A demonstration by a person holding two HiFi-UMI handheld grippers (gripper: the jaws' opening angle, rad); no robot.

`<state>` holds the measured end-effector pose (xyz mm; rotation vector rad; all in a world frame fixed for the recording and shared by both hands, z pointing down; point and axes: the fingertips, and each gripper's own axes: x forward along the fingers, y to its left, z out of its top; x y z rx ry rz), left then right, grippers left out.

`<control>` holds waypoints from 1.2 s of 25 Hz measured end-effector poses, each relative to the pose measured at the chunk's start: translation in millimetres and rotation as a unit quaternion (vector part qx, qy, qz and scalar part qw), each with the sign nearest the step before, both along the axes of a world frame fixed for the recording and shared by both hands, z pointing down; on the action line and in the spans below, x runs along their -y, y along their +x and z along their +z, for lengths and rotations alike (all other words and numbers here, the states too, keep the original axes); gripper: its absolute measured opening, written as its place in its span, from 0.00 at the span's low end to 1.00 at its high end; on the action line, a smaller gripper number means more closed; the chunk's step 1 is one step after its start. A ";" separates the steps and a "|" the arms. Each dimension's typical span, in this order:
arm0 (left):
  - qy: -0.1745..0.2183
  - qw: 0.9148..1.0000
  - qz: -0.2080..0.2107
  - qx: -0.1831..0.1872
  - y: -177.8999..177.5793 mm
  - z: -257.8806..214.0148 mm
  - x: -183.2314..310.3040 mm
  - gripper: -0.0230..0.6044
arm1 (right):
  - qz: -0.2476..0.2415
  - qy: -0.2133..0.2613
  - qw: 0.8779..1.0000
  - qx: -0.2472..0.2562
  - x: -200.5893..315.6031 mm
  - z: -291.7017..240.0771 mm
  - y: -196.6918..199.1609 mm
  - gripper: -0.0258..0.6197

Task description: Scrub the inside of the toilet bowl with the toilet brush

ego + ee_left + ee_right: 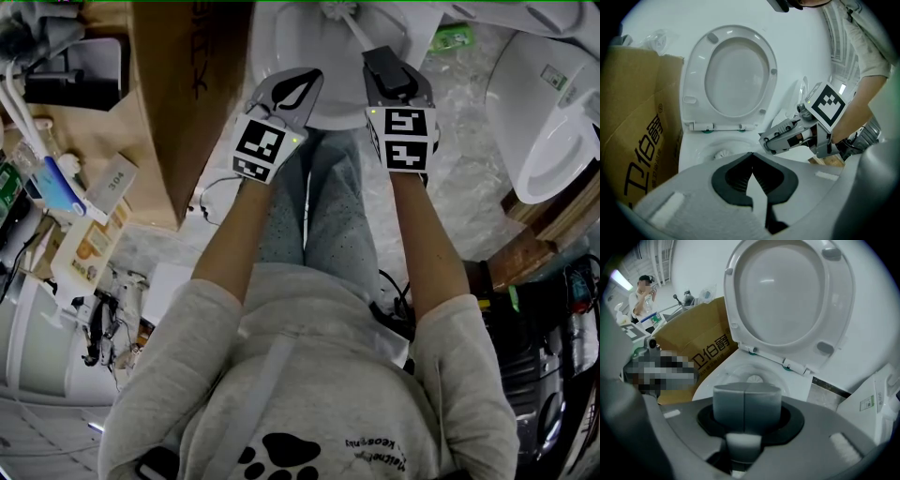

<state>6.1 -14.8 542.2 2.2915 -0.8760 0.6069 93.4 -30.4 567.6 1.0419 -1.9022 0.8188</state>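
Note:
The white toilet bowl [281,37] lies straight ahead, its seat and lid [733,75] raised. The white brush head [753,379] is down inside the bowl and also shows as the brush head [723,153] from the left. My right gripper [382,58] is shut on the grey brush handle [746,401], which slants from the bowl rim to the jaws. Just left of it, over the bowl's near rim, my left gripper [292,92] is shut with nothing in it; its tips meet at the left gripper [751,157].
A tall brown cardboard box [187,94] stands tight against the bowl's left side. Another white toilet [548,131] sits to the right, with a white carton [876,394] nearby. Bottles and cables crowd the left [66,187]. A person [642,294] stands far back.

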 end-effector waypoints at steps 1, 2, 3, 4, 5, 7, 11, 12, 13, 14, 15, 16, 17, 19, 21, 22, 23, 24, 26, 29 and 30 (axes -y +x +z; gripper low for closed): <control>0.000 1.000 0.001 0.000 0.9 0.0 -0.6 0.03 | 0.001 0.001 1.000 -0.001 0.1 -0.2 1.6 0.28; 0.000 1.000 0.002 0.000 1.6 -0.1 -1.0 0.03 | 0.003 0.001 1.000 -0.001 0.2 -0.5 3.0 0.28; 0.000 1.000 0.002 0.000 2.2 -0.2 -1.4 0.03 | 0.004 0.002 1.000 -0.002 0.3 -0.7 4.3 0.28; 0.000 1.000 0.003 0.000 2.8 -0.4 -1.6 0.03 | 0.006 0.003 1.000 -0.002 0.3 -1.0 5.4 0.28; 0.001 1.000 0.004 0.000 3.3 -0.7 -1.9 0.03 | 0.008 0.004 1.000 -0.003 0.3 -1.4 6.5 0.28; 0.002 1.000 0.005 0.000 4.2 -1.3 -2.6 0.03 | 0.012 0.005 1.000 -0.003 0.0 -2.0 8.8 0.28; 0.004 1.000 0.008 -0.002 6.0 -2.9 -4.7 0.03 | 0.020 0.009 1.000 -0.009 -0.3 -1.2 16.4 0.28; 0.004 1.000 0.008 -0.003 6.3 -3.2 -5.5 0.03 | 0.023 0.010 1.000 -0.011 -0.5 -1.5 18.0 0.28; 0.005 1.000 0.008 -0.003 6.4 -3.5 -6.3 0.03 | 0.025 0.011 1.000 -0.013 -0.7 -1.5 20.0 0.28; 0.005 1.000 0.008 -0.003 6.5 -3.8 -7.0 0.03 | 0.028 0.012 0.999 -0.014 -0.8 -1.5 22.2 0.28; 0.005 1.000 0.009 -0.002 6.7 -4.1 -7.6 0.03 | 0.031 0.013 0.999 -0.015 -0.7 -1.7 24.2 0.28; 0.005 1.000 0.009 -0.002 6.9 -4.4 -8.0 0.03 | 0.034 0.014 0.999 -0.016 -0.7 -2.0 26.1 0.28; 0.005 1.000 0.010 -0.002 7.3 -4.6 -8.6 0.03 | 0.037 0.015 0.999 -0.016 -0.7 -2.4 28.0 0.28; 0.006 1.000 0.011 -0.002 8.3 -4.8 -10.2 0.03 | 0.044 0.015 0.999 -0.018 -1.4 -2.7 31.6 0.27; 0.006 1.000 0.013 -0.002 9.5 -5.1 -12.2 0.03 | 0.052 0.015 0.998 -0.019 -2.6 -2.5 35.4 0.27; 0.006 1.000 0.014 -0.002 10.2 -5.1 -13.3 0.03 | 0.056 0.016 0.998 -0.020 -3.2 -2.3 37.5 0.27; 0.006 1.000 0.015 -0.002 10.9 -5.1 -14.3 0.03 | 0.060 0.016 0.998 -0.020 -3.6 -2.2 39.6 0.27; 0.006 1.000 0.016 -0.002 11.5 -5.1 -15.3 0.03 | 0.064 0.017 0.998 -0.021 -4.1 -2.1 41.9 0.27; 0.007 1.000 0.019 -0.002 12.8 -5.2 -17.2 0.03 | 0.072 0.017 0.997 -0.022 -5.5 -2.2 46.8 0.27; 0.007 1.000 0.022 -0.002 14.9 -5.6 -20.4 0.03 | 0.084 0.016 0.996 -0.025 -8.6 -2.3 53.9 0.27; 0.007 1.000 0.023 -0.002 15.7 -5.6 -21.6 0.03 | 0.087 0.016 0.996 -0.026 -9.9 -2.3 56.0 0.27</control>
